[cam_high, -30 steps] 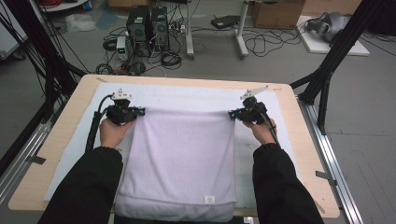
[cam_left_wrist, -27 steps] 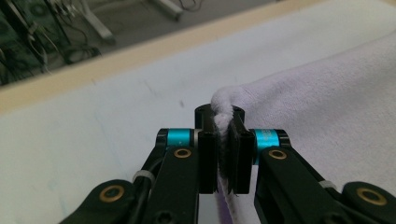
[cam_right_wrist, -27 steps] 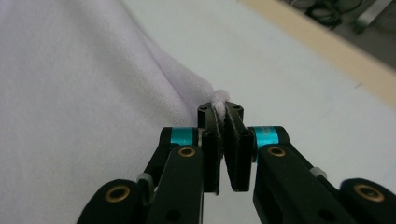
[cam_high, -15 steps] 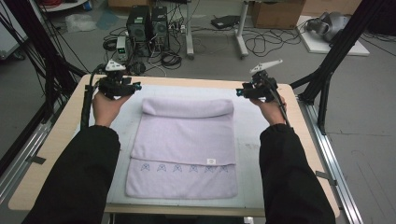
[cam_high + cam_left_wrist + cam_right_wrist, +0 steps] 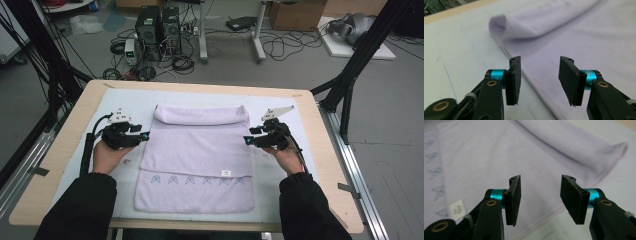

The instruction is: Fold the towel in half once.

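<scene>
a lilac towel (image 5: 197,157) lies spread on the pale mat (image 5: 125,102) that covers the wooden table (image 5: 320,150), its far edge folded back toward the person in a soft roll and a row of small embroidered motifs running across it near the close end, with a little white label (image 5: 226,173) beside them. the left gripper (image 5: 144,136) sits just beside the towel's left edge, about midway along its length, and the right gripper (image 5: 247,140) sits just beside the right edge opposite it, each pointing inward at the cloth. in the left gripper view the left gripper's (image 5: 539,81) jaws stand apart, having just been opening, with the towel's (image 5: 574,37) edge running below the gap and nothing pinched. in the right gripper view the right gripper's (image 5: 540,201) jaws are likewise spread and have just been opening, hovering over the towel's (image 5: 499,152) hem with the rolled fold farther off and the label (image 5: 457,208) at the lower left; the pads press on nothing
</scene>
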Demonstrator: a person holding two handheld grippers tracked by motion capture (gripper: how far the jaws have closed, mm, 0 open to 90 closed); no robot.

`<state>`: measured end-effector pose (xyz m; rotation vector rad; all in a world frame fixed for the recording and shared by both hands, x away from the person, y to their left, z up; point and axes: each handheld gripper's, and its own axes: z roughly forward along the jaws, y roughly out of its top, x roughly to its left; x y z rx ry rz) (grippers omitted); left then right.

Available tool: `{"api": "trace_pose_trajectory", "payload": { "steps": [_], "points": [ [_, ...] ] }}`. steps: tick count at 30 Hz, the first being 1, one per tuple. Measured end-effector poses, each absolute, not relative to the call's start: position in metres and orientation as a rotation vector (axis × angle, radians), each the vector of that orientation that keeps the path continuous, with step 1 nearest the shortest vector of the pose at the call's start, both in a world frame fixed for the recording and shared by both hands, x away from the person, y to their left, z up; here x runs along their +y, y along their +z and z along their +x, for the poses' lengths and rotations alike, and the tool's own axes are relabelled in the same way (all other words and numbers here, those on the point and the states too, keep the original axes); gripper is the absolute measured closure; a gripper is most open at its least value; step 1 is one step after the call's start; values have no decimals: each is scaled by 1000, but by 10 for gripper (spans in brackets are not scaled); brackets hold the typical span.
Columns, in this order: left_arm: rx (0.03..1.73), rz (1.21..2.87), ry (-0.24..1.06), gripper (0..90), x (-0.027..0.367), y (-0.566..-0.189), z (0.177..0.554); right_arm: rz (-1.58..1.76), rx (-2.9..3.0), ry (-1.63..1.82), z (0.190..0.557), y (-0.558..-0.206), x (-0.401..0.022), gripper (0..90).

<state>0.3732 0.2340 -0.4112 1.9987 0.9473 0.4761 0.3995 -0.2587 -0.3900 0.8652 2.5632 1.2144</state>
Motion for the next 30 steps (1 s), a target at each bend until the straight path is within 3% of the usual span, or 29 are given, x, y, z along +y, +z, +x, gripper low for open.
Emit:
{"api": "trace_pose_trajectory", "payload": {
  "steps": [8,16,22,30],
  "points": [
    [878,2015,420,550,238,-423,335,838,2634,1195,361,-405,-255,501],
    [833,2016,398,552,240,-422,321,813,2624,1216,340,-407,-263,513],
    [789,2076,333,708,234,-429,320,796,2638,1248,331,-416,-264,572],
    [800,2125,274,709,228,-440,322,745,2724,1204,334,-429,-250,643]
  ]
}}
